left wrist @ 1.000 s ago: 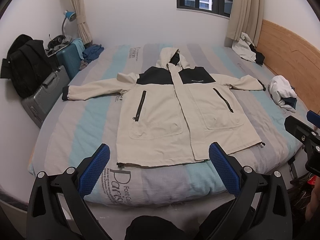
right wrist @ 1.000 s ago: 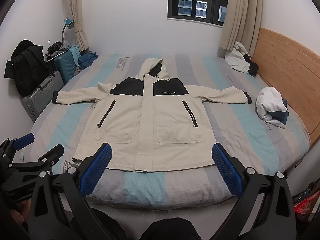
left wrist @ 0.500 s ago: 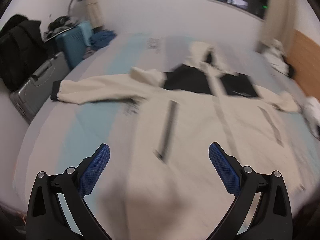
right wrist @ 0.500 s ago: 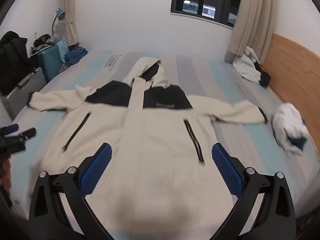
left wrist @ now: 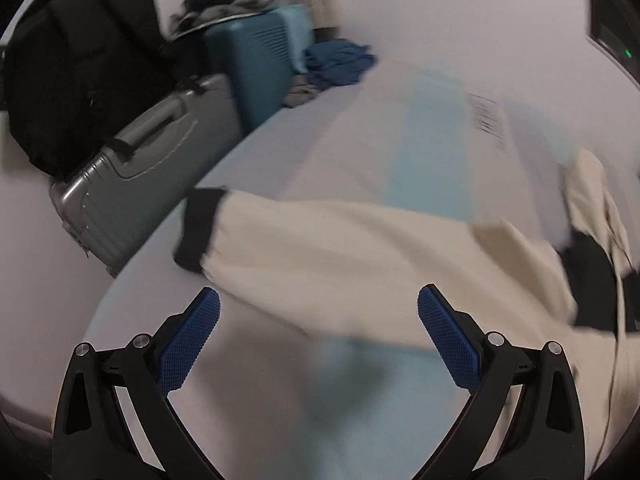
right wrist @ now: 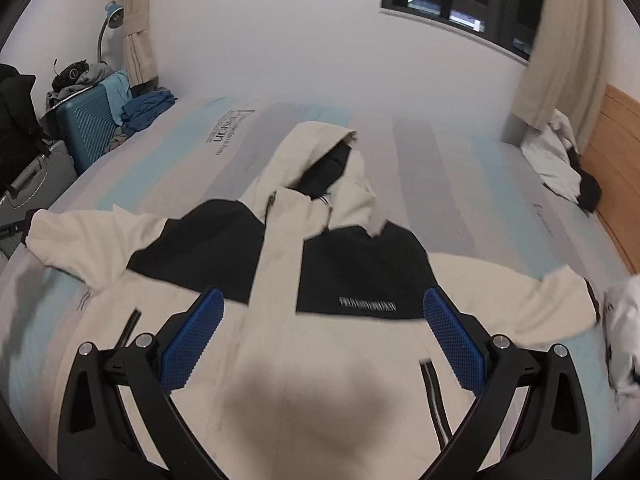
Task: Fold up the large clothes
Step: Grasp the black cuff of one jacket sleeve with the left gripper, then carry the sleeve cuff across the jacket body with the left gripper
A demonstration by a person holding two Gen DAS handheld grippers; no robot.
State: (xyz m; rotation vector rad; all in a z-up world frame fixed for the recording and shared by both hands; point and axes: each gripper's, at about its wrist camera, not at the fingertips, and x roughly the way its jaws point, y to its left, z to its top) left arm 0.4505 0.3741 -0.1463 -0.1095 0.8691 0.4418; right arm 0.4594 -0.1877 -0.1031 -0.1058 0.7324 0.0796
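The bedsheet carries dark print near its far left part; the largest word reads roughly "Parisian", and the smaller lines beside it are too small to read. A pale strip of lettering on the jacket, across its dark chest panel, is too blurred to read.

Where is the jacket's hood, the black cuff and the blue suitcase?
hood (right wrist: 320, 148), right wrist view, on its cream outer fabric.
black cuff (left wrist: 198, 229), left wrist view, middle of the sleeve's dark band.
blue suitcase (left wrist: 260, 64), left wrist view, its ribbed side.
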